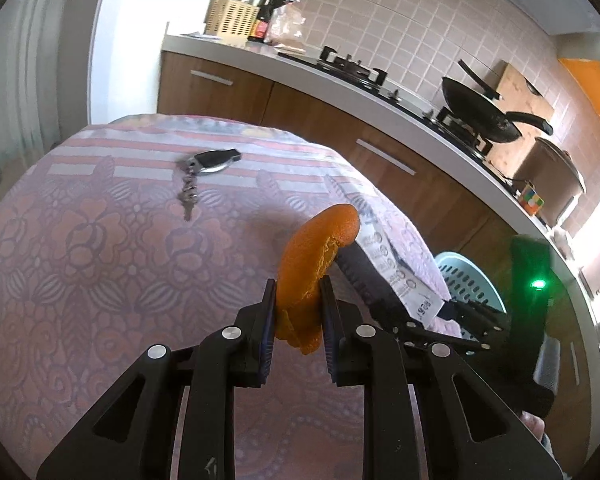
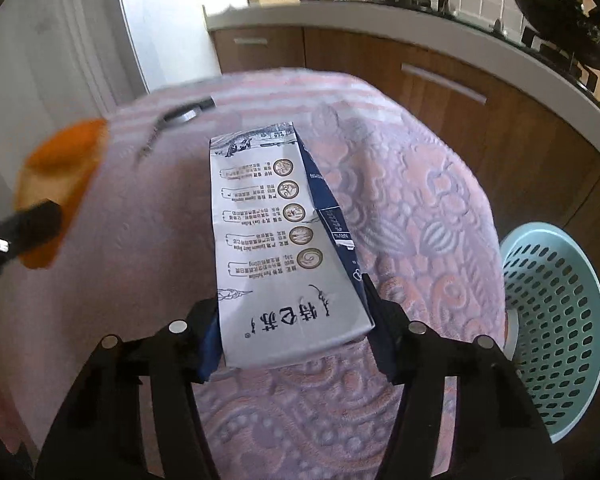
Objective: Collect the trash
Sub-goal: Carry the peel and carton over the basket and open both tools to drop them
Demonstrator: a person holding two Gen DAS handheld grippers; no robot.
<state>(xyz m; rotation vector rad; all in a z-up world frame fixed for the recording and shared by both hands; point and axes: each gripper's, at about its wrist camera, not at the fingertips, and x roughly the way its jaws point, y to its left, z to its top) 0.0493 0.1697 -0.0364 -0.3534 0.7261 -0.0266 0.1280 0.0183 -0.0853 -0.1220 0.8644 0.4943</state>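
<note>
My left gripper [image 1: 298, 292] is shut on an orange peel [image 1: 316, 256] and holds it above the pink patterned tablecloth [image 1: 100, 264]. The peel also shows blurred at the left of the right wrist view [image 2: 60, 172]. My right gripper [image 2: 292, 316] is shut on a white and blue milk carton [image 2: 276, 236], held flat above the table. The carton and the right gripper show in the left wrist view [image 1: 396, 276], just right of the peel. A light blue perforated basket [image 2: 560, 312] stands on the floor to the right of the table.
A car key with a key bunch [image 1: 204, 168] lies on the far part of the table. Behind runs a kitchen counter [image 1: 340, 76] with a gas hob, a black wok [image 1: 484, 112], bottles and a wicker holder. Brown cabinets stand close to the table's right side.
</note>
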